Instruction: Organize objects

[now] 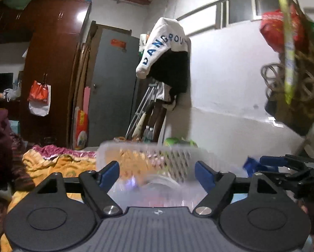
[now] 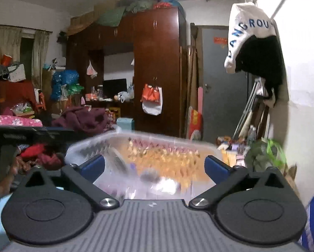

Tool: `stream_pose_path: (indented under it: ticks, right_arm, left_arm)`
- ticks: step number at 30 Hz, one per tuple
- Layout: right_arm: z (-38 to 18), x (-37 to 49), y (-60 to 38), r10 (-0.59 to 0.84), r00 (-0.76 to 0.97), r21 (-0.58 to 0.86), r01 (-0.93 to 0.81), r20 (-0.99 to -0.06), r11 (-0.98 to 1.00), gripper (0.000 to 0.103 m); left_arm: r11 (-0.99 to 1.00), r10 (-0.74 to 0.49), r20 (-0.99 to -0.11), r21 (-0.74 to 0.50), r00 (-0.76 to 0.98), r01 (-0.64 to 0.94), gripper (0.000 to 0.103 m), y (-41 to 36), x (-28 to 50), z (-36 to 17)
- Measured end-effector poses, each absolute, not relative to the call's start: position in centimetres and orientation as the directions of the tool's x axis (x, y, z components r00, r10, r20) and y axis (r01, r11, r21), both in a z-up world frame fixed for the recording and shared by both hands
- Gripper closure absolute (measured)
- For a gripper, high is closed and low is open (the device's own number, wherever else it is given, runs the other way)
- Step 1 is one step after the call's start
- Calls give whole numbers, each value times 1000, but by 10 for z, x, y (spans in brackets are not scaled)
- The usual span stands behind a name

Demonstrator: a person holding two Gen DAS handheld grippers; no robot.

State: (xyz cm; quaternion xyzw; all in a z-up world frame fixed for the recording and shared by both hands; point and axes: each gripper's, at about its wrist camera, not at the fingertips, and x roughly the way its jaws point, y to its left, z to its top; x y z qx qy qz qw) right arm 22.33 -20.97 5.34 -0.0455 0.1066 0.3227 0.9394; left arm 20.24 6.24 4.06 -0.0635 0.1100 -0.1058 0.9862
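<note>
A clear plastic basket with slotted walls sits right in front of my left gripper, blurred by motion. The left gripper's jaws stand wide apart on either side of the basket's near wall. The same basket fills the space in front of my right gripper, whose jaws are also wide apart. Small items lie inside the basket, too blurred to name. The right gripper shows at the right edge of the left wrist view, beside the basket.
An orange and pink quilt covers the bed under the basket. A dark red wardrobe and a grey door stand behind. Clothes hang on the white wall. A green bag and clutter lie at the right.
</note>
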Motion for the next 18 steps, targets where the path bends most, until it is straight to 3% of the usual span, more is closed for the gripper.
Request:
stream_pose_path:
  ticks: [4,5,7,11,12,14,16,18]
  right_arm:
    - [8,222,-211,564,724,2,-614,-397,789,1]
    - [0,227,-206,551,715,-9,-614,-431,789,8]
    - [-13,232,-199,534,695,-20,-617,-481,786,13]
    - [-22,242,-185,541,649,-16,-648,-535,762,14]
    - [-24,245,-182,538,645,-17,-649,-543,761,15]
    - [-28,249,-178,537,634,-6,-650,-556,760,22]
    - [-33,252,-176,536,619,6,-651,-574,759,32]
    - [-40,247,-180,540,602,25,-653,-588,757,44]
  left_arm:
    - [972,-218,-255,-138,942,188,18,61,168,0]
    - [972,-223,-281,-140,934,190,18,61,165,-10]
    - [968,-234,-304,-163,923,192,19,63,157,-23]
    - [969,-248,-332,-100,910,227,23,60,147,-36]
    - [968,-252,-338,-88,907,236,31,58,147,-36]
    - [966,-256,-354,-63,899,250,36,52,150,-36]
    - [960,-269,-389,-39,881,276,56,48,154,-39]
    - [953,-285,-392,-15,875,304,57,44,150,-42]
